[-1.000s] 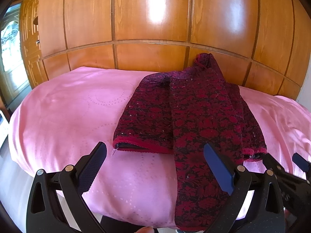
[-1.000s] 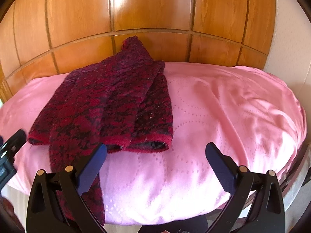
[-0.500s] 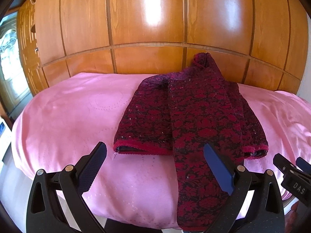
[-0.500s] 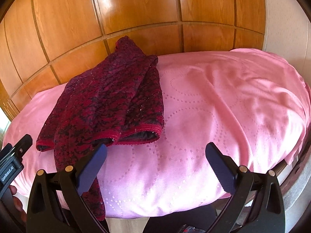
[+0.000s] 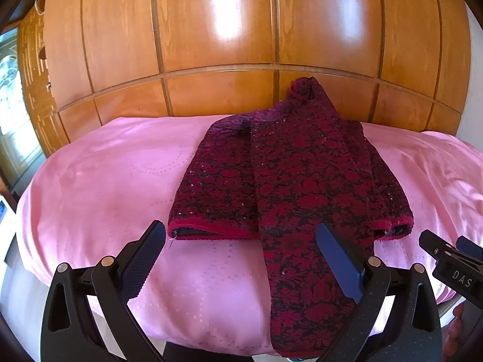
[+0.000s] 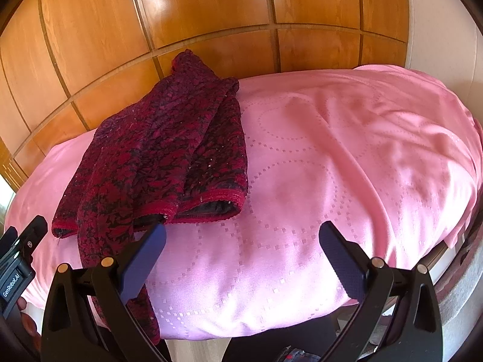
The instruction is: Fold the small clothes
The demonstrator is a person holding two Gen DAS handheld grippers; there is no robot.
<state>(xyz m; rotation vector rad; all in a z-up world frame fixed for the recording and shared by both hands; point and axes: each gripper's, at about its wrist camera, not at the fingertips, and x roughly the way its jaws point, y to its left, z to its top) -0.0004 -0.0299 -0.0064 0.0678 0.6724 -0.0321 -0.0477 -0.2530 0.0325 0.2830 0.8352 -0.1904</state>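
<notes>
A dark red floral garment (image 5: pixel 289 178) lies partly folded on a pink-covered table (image 5: pixel 105 187); one sleeve (image 5: pixel 299 295) hangs over the near edge. My left gripper (image 5: pixel 241 259) hovers open just in front of the hem, holding nothing. In the right wrist view the garment (image 6: pixel 157 157) lies to the left, its sleeve (image 6: pixel 99 250) drooping down. My right gripper (image 6: pixel 241 256) is open over bare pink cloth (image 6: pixel 332 166), right of the hem, its left finger (image 6: pixel 142 262) near the hem. Each gripper shows at the edge of the other's view: the right gripper (image 5: pixel 452 259) and the left gripper (image 6: pixel 18 259).
A glossy wooden panelled wall (image 5: pixel 241 45) stands right behind the table; the garment's top end leans against it. A window (image 5: pixel 9 96) is at far left. A white wall (image 6: pixel 437 15) is at far right. Wrinkled pink cloth stretches to the right of the garment.
Both grippers have pulled back slightly and shifted view; the right wrist camera tilted so the garment sits further left. The garment has not moved, and both grippers stay open.
</notes>
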